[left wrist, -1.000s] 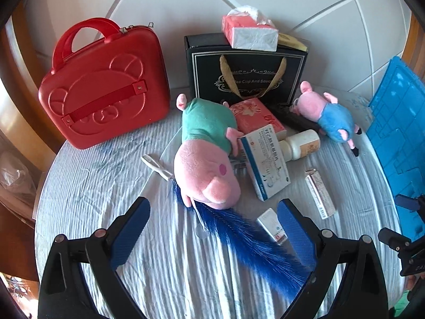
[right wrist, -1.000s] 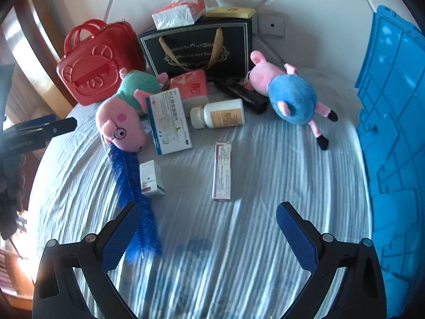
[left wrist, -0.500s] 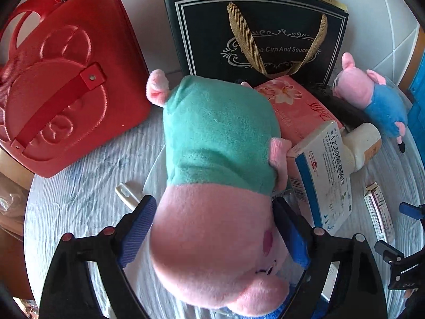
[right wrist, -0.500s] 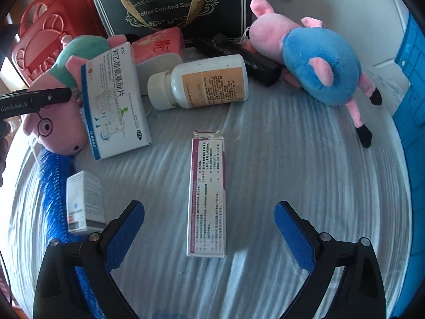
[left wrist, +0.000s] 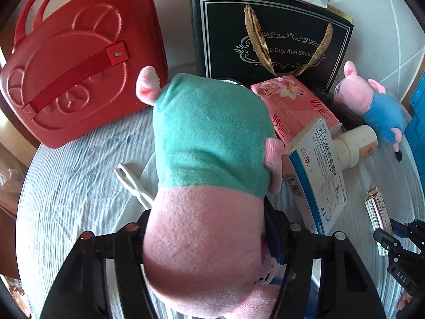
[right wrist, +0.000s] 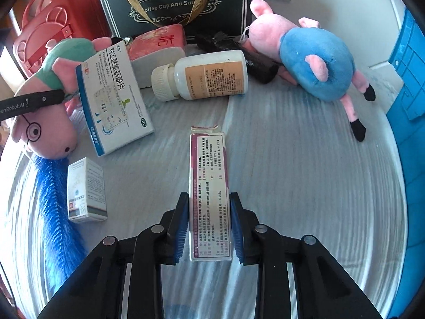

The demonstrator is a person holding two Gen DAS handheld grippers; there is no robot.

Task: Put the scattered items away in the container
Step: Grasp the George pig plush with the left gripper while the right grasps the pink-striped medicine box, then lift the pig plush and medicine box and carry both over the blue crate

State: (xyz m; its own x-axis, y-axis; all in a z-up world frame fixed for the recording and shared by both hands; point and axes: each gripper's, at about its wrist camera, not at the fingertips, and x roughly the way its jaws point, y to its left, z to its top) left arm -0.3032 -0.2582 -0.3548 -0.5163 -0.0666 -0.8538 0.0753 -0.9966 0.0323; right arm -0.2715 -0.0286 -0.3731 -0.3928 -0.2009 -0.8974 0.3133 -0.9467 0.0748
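Right gripper [right wrist: 208,224] clamped on long carton [right wrist: 209,194], lower centre of right view, lying on cloth [right wrist: 305,186]. Left gripper [left wrist: 209,239] closing around green pig plush [left wrist: 209,186], frame centre, pads touching its head. Blue bin [right wrist: 409,79] at right edge.

Both hand-held grippers descended toward the worktop. The right hand-held gripper [right wrist: 208,223], wide open a second earlier, closed onto the long medicine box [right wrist: 209,186]. The left hand-held gripper [left wrist: 209,242] was closing around the green-shirted plush pig [left wrist: 209,186], now between its jaws.
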